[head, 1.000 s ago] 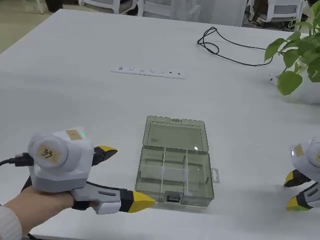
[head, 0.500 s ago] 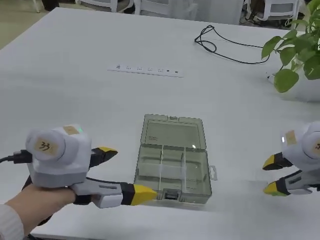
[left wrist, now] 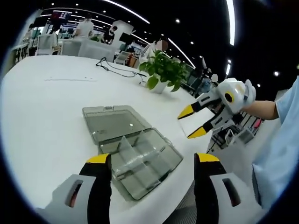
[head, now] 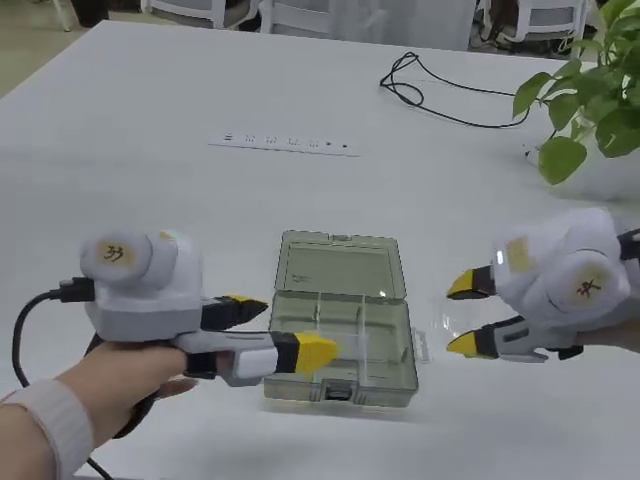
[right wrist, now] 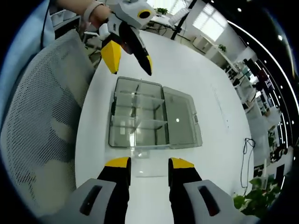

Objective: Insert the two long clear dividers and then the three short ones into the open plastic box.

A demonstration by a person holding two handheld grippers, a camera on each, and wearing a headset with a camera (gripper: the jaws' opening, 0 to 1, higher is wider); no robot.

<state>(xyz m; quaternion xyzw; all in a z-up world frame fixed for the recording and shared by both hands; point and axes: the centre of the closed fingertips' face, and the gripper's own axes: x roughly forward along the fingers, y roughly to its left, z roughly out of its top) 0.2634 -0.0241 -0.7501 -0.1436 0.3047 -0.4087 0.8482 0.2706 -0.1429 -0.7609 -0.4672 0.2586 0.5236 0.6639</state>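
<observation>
Open plastic box (head: pixel 380 340) sits near the table's (head: pixel 150 150) front edge, lid flat behind it, with clear dividers (right wrist: pixel 138 123) standing inside. The left gripper (head: pixel 288 328) hovers at its front-left corner and the right gripper (head: pixel 462 315) off its right side, both spread wide and empty. A loose divider (right wrist: pixel 144 169) lies just beside the box.

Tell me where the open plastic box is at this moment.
In the head view the open plastic box lies low at centre on the white table, between the left gripper and the right gripper, with the power strip beyond it.
</observation>
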